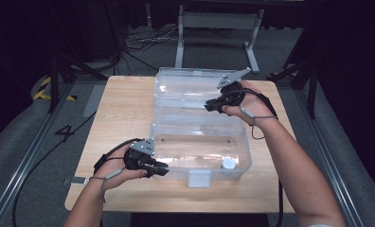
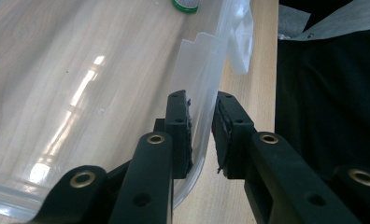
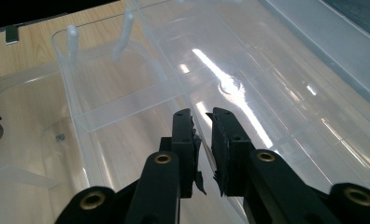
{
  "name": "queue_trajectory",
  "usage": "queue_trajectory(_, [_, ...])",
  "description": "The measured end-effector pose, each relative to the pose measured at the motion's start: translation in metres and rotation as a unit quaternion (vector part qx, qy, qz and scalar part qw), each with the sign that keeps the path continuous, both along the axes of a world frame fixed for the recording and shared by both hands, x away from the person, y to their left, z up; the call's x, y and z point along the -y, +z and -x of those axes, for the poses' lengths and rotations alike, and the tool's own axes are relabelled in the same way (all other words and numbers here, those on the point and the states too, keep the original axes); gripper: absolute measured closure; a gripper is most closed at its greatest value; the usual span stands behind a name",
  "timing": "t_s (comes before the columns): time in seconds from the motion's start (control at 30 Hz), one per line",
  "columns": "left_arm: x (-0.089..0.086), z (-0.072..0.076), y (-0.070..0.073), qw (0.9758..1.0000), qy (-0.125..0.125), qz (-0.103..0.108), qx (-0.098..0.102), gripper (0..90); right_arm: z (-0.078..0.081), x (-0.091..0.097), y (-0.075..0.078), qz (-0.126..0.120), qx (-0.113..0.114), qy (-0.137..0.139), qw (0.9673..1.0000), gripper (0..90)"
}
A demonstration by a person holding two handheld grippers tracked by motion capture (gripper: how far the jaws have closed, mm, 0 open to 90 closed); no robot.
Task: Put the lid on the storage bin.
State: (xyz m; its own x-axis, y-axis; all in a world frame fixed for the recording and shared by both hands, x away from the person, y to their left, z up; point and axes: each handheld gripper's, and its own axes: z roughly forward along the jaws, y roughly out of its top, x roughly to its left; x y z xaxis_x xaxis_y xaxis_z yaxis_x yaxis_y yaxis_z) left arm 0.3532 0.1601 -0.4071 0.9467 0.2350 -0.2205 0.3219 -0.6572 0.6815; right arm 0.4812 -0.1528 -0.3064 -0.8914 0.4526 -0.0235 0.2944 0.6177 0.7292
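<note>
The high view looks down from above; both gripper views (very close) share its clear box [image 1: 200, 142].

One wooden table [image 1: 124, 109] bears one clear plastic box [image 1: 200, 161] with one hinged lid [image 1: 185, 90] laid open behind it — a single container, counted once. One white latch [image 1: 199, 178] sits on the box's near wall. Inside the box lies one small bottle with a white cap [image 1: 228, 163]. Two hand-held grippers are present — the left gripper [image 1: 163, 169] and the right gripper [image 1: 209, 107] — each with two black jaws and one grey three-cornered plate. Two forearms enter from below. One floor marking, the numeral 4 [image 1: 65, 133], lies left of the table.
</note>
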Motion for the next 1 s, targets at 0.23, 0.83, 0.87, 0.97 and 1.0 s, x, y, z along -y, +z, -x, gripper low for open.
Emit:
queue_trajectory(0.23, [0.001,0.000,0.000,1.0000,-0.001,-0.004,0.001,77.8,0.008,0.000,0.002,-0.004,-0.002,0.002,1.0000,80.2])
queue_trajectory(0.83, [0.001,0.000,-0.001,1.0000,-0.001,-0.005,0.001,77.9,0.026,0.005,0.006,-0.019,-0.009,0.020,0.9996,81.2])
queue_trajectory(0.87, [0.001,0.000,-0.001,1.0000,-0.001,-0.006,0.001,77.9,0.027,0.005,0.006,-0.018,-0.008,0.023,0.9995,81.3])
queue_trajectory(0.97, [0.001,0.000,-0.001,1.0000,-0.001,-0.004,0.000,77.7,0.030,0.006,0.007,-0.020,-0.011,0.027,0.9994,81.5])
queue_trajectory(1.0, [0.001,0.000,-0.001,1.0000,0.000,-0.004,-0.001,77.7,0.030,0.006,0.007,-0.021,-0.011,0.028,0.9993,81.6])
